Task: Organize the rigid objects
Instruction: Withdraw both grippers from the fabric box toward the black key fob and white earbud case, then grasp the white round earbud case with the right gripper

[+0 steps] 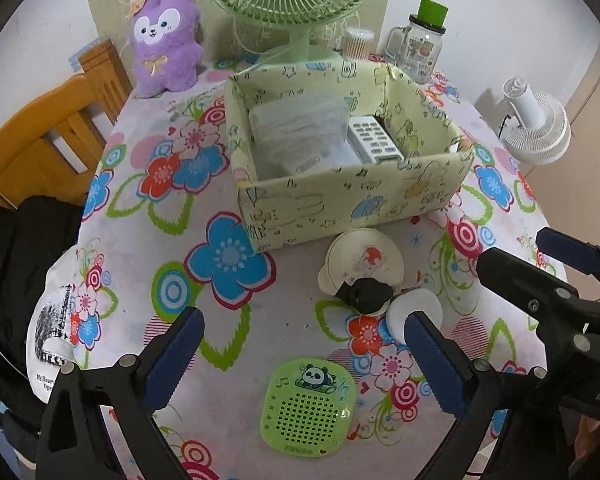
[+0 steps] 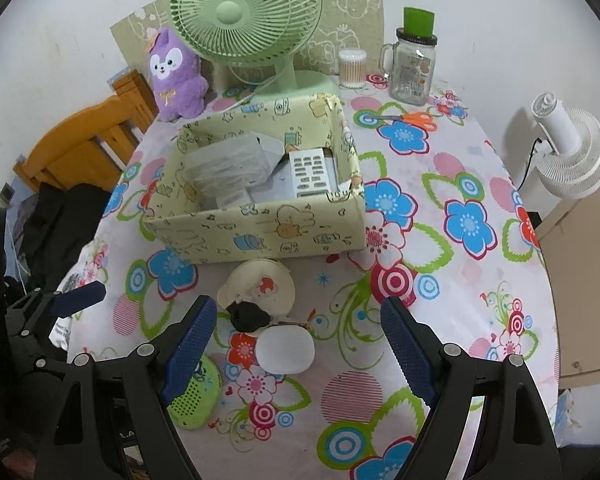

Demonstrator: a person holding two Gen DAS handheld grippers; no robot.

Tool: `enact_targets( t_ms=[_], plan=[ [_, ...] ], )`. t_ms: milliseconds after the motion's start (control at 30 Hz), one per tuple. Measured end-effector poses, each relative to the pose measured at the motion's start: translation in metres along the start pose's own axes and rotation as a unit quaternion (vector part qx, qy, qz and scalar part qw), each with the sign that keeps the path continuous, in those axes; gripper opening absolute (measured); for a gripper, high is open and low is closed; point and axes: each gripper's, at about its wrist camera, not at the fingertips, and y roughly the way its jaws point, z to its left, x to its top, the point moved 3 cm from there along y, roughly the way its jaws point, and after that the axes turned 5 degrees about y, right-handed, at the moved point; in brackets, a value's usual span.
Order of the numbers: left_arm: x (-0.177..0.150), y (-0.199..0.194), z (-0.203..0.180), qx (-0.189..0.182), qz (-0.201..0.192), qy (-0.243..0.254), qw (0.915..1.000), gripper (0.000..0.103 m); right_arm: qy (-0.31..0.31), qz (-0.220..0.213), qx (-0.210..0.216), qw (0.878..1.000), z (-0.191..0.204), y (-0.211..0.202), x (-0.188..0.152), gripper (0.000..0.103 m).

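Both tongs are spread and empty: left tongs hang over the green panda speaker at the near edge of the bench, right tongs straddle the white oval case just right of it, apparently each lined up on its own pick. Beyond them the patterned box, already holding a remote, looks like the destination.

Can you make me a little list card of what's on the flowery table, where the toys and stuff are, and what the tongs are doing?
table: flowery cloth
box: pale yellow box, open top
in box: white remote, plastic packets
in front of box: cream round case, black key fob, white round case
nearest: green panda speaker
left tongs: open, empty, above the speaker
right tongs: open, empty, above the white case
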Motion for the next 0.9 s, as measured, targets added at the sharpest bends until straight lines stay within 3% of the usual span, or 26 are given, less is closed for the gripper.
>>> enact_targets(
  t_ms=[900],
  plan=[
    [-0.023,0.046,-0.001,-0.002,0.035,0.049,0.9982,0.100,-0.035,0.066,-0.004,0.997,-0.001,0.070,-0.029,0.086]
  ],
)
